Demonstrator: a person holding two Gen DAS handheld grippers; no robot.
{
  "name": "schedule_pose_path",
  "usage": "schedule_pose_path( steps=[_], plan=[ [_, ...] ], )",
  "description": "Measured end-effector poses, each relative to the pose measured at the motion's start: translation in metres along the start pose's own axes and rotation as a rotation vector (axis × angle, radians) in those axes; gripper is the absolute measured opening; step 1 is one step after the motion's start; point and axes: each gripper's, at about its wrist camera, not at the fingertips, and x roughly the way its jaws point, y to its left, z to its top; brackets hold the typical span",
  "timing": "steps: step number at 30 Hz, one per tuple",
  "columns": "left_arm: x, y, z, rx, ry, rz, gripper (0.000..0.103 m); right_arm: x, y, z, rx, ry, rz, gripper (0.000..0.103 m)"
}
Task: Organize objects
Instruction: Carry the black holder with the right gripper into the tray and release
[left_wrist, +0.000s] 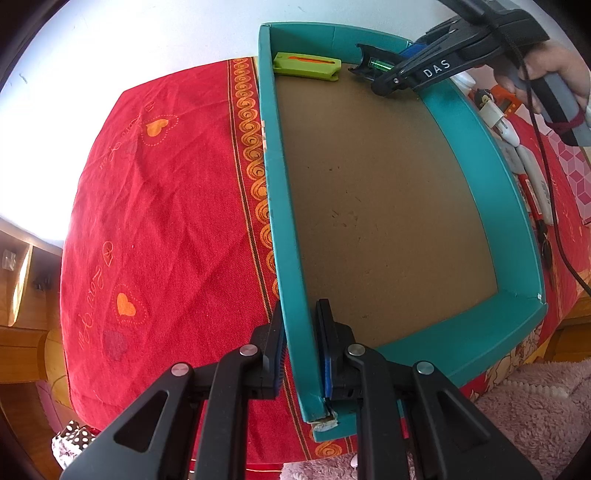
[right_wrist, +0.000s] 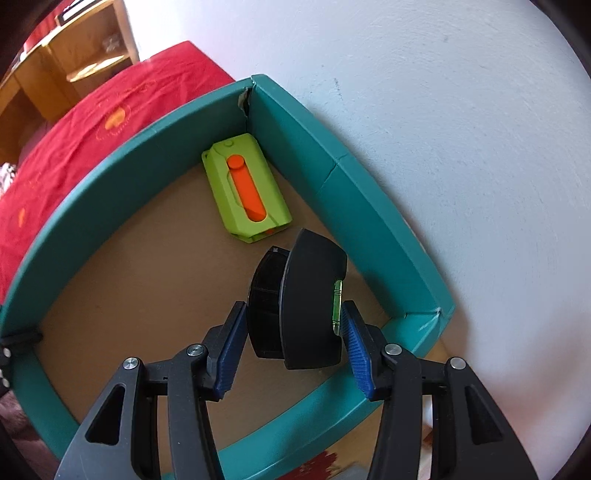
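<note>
A teal box (left_wrist: 280, 206) with a brown floor lies on the red cloth against the wall. A lime-green and orange block (left_wrist: 306, 66) lies in its far left corner, also in the right wrist view (right_wrist: 245, 186). My left gripper (left_wrist: 301, 336) is shut on the box's left wall, one finger inside and one outside. My right gripper (right_wrist: 291, 332) is shut on a black level tool with a green vial (right_wrist: 310, 302) and holds it over the box's far right part, next to the green block. It also shows in the left wrist view (left_wrist: 373, 68).
The red tablecloth (left_wrist: 166, 206) stretches left of the box. Several white and red items (left_wrist: 517, 147) lie right of the box. A white wall (right_wrist: 461, 147) stands right behind the box. A pink fluffy rug (left_wrist: 535, 413) lies below the table edge. Wooden shelves (right_wrist: 74, 55) stand beyond.
</note>
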Motion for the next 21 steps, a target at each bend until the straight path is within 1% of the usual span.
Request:
schedule_pose_path(
  steps=[4, 11, 21],
  plan=[
    [-0.002, 0.001, -0.004, 0.003, 0.000, 0.000, 0.014, 0.007, 0.000, 0.000, -0.019, 0.008, -0.024, 0.051],
    [-0.003, -0.002, -0.007, 0.002, -0.001, 0.000, 0.014, 0.009, -0.006, -0.002, 0.007, -0.007, -0.008, 0.051],
    [-0.006, -0.003, -0.013, 0.002, -0.001, 0.001, 0.014, 0.010, -0.007, -0.007, 0.011, -0.011, -0.019, 0.051]
  ],
)
